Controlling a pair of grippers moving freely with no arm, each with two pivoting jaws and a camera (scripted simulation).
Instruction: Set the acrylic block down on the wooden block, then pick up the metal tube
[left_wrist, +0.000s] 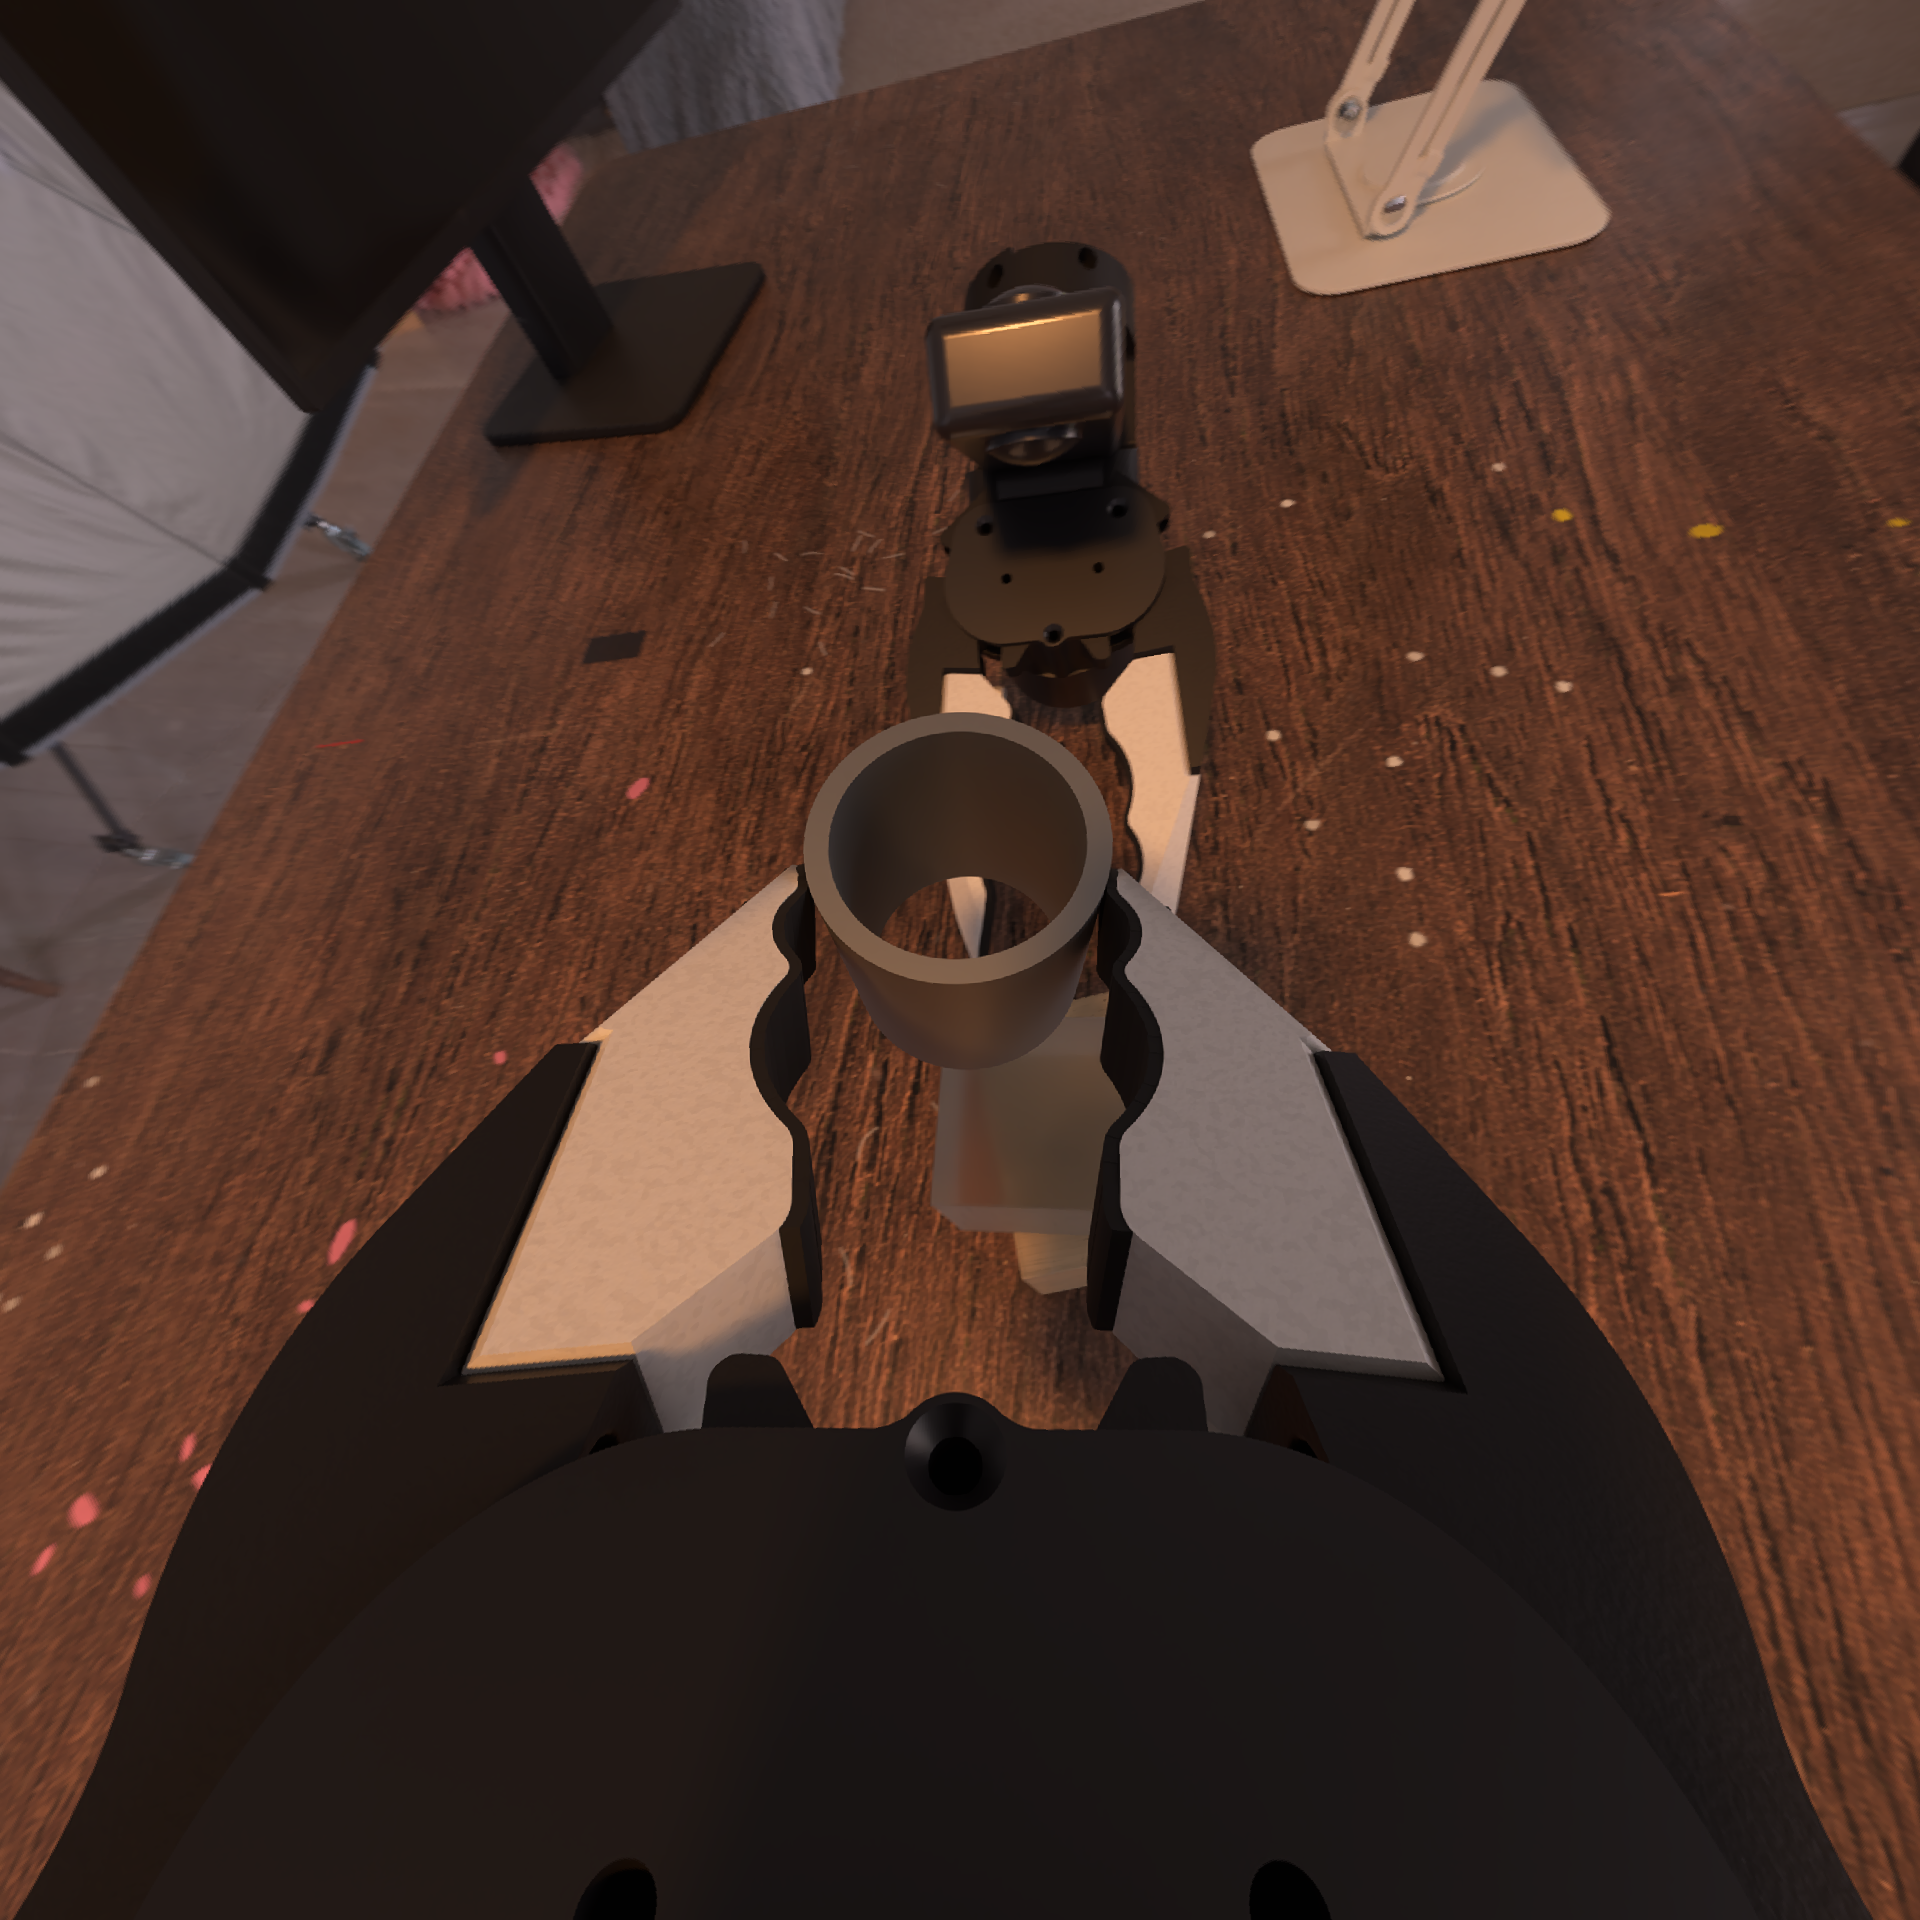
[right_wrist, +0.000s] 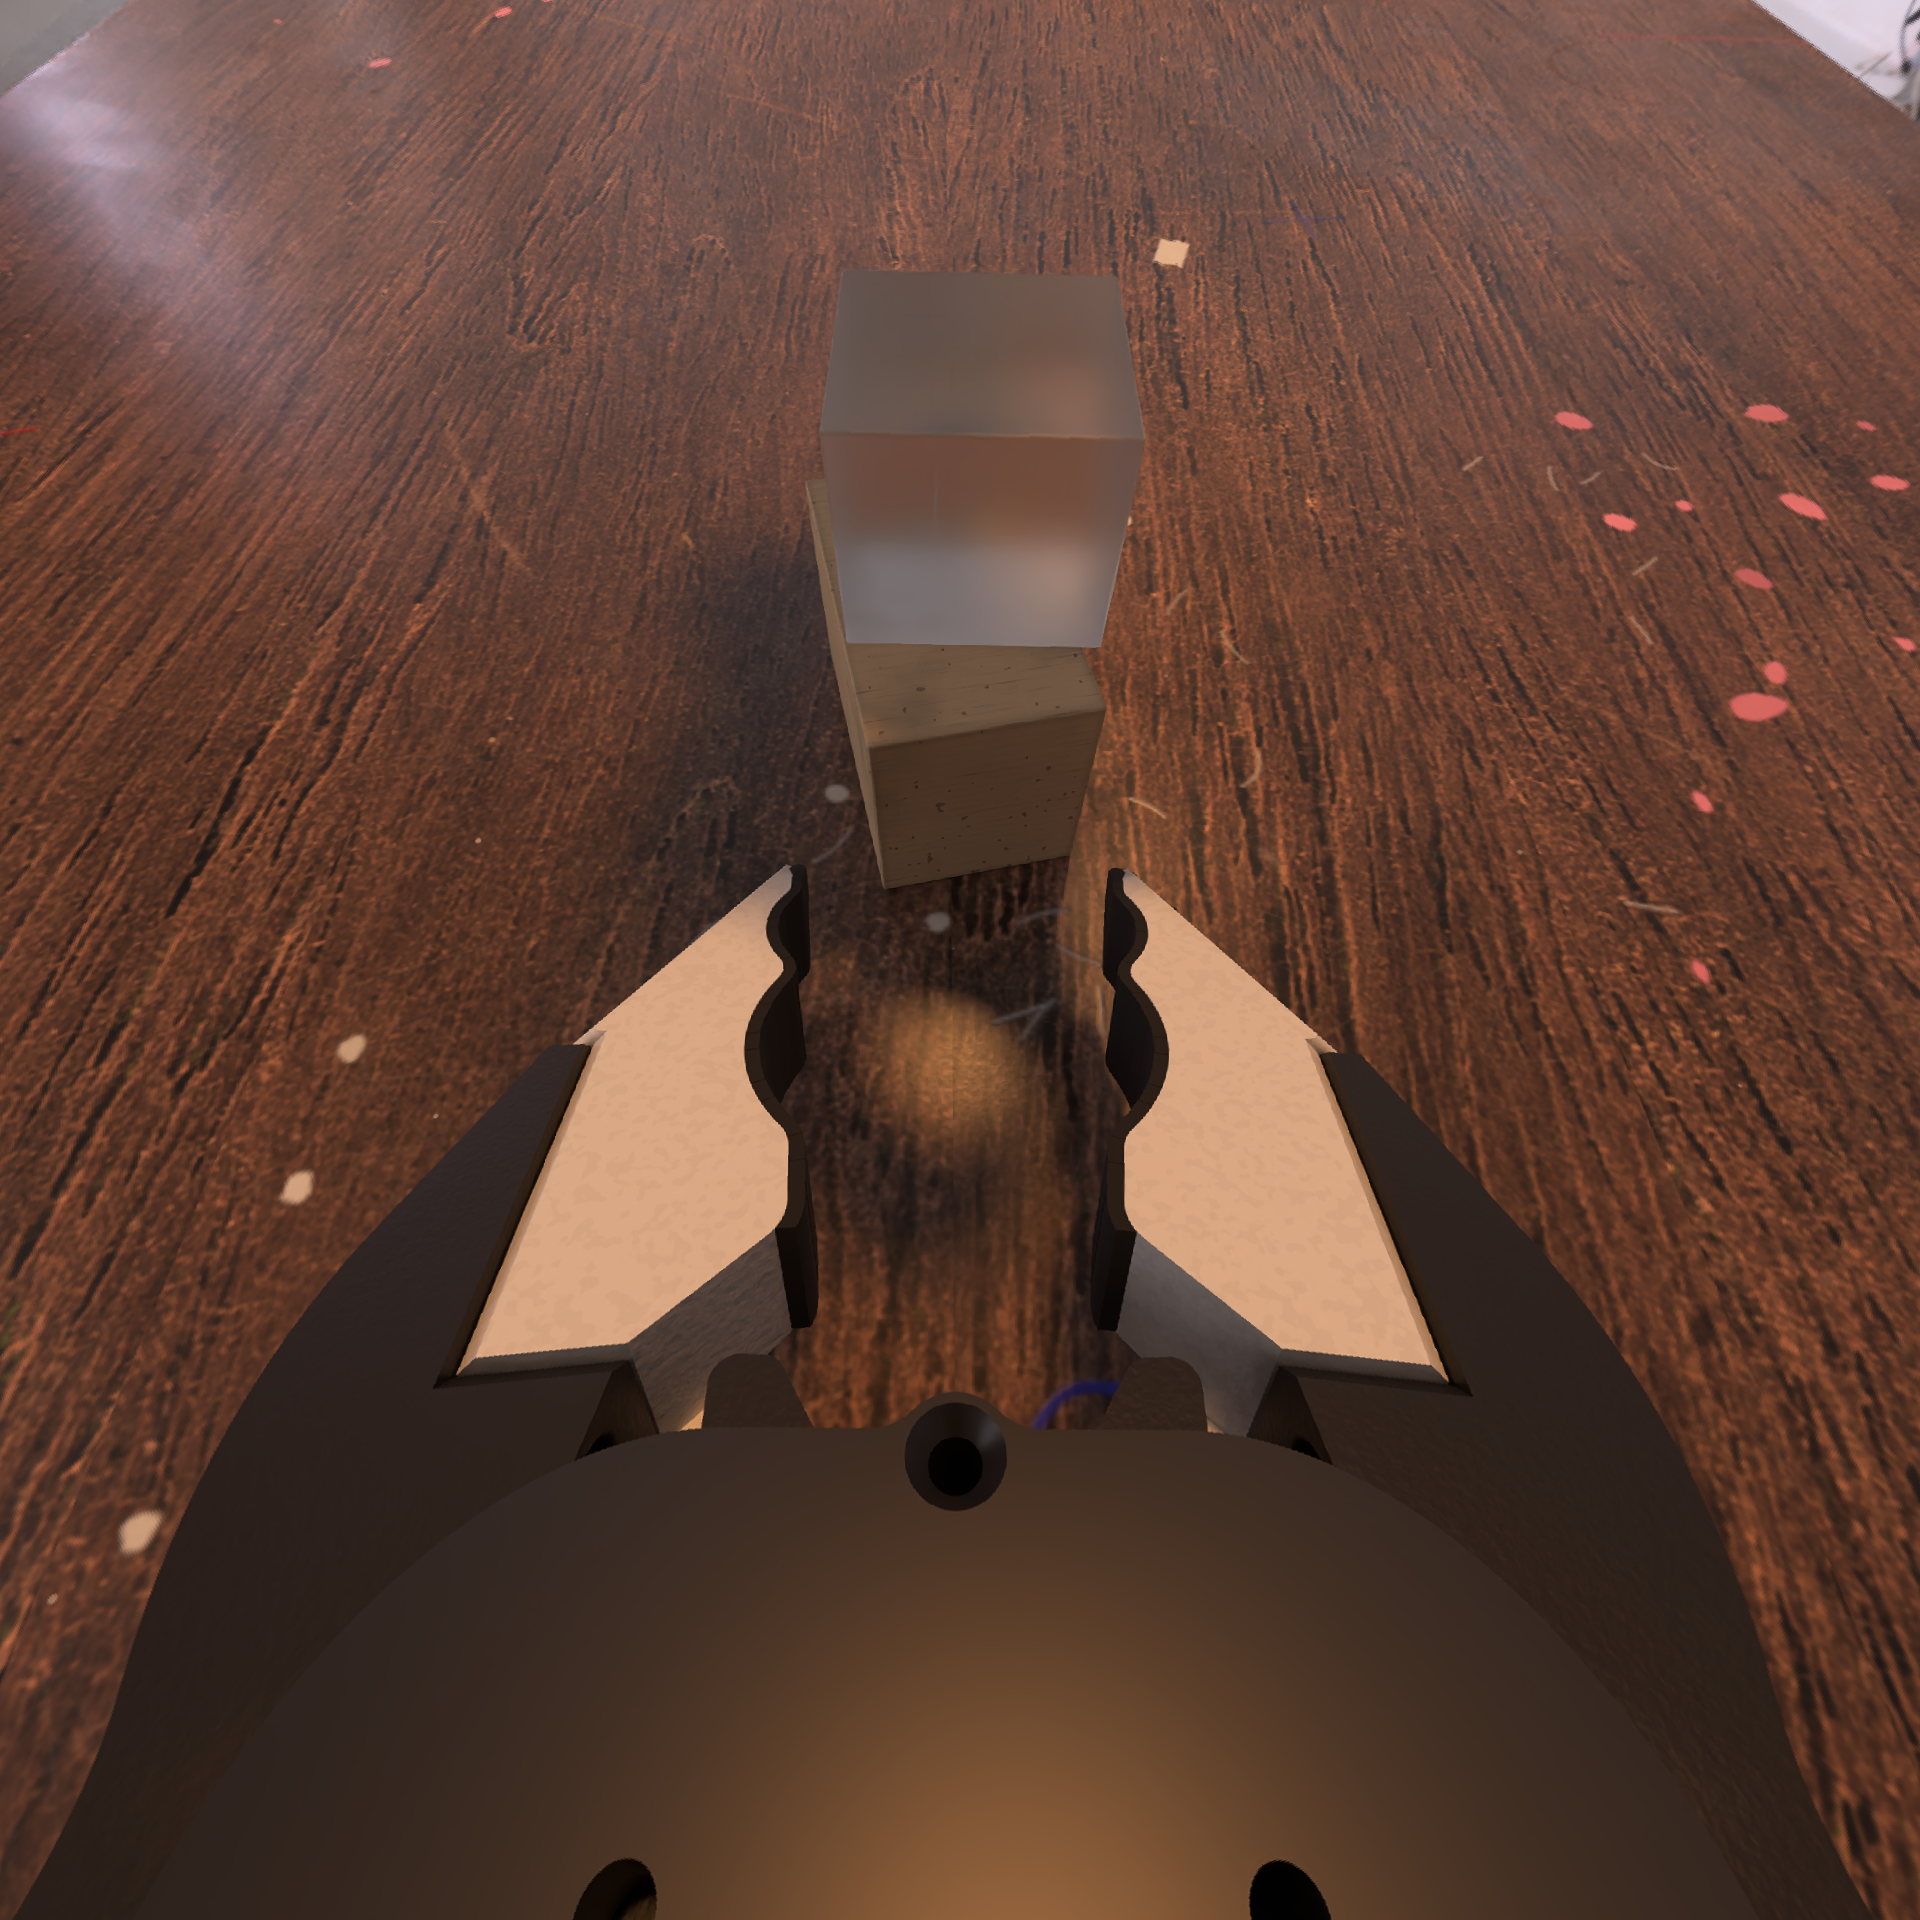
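Observation:
My left gripper (left_wrist: 958, 906) is shut on the grey metal tube (left_wrist: 966, 1003), its tips on either side, and holds it upright above the table. Under the tube, the frosted acrylic block (left_wrist: 1023, 1132) rests on the wooden block (left_wrist: 1055, 1262). In the right wrist view the acrylic block (right_wrist: 982, 468) sits on the pale wooden block (right_wrist: 977, 769), shifted a little toward the far side. My right gripper (right_wrist: 956, 894) is open and empty, just short of the stack. One of its fingers (left_wrist: 1158, 769) shows beyond the tube.
The dark wooden table (right_wrist: 416, 520) is flecked with paint spots. A black stand with a flat base (left_wrist: 634, 353) is at the back left, and a white lamp base (left_wrist: 1434, 187) at the back right. The table's left edge (left_wrist: 343, 582) drops off.

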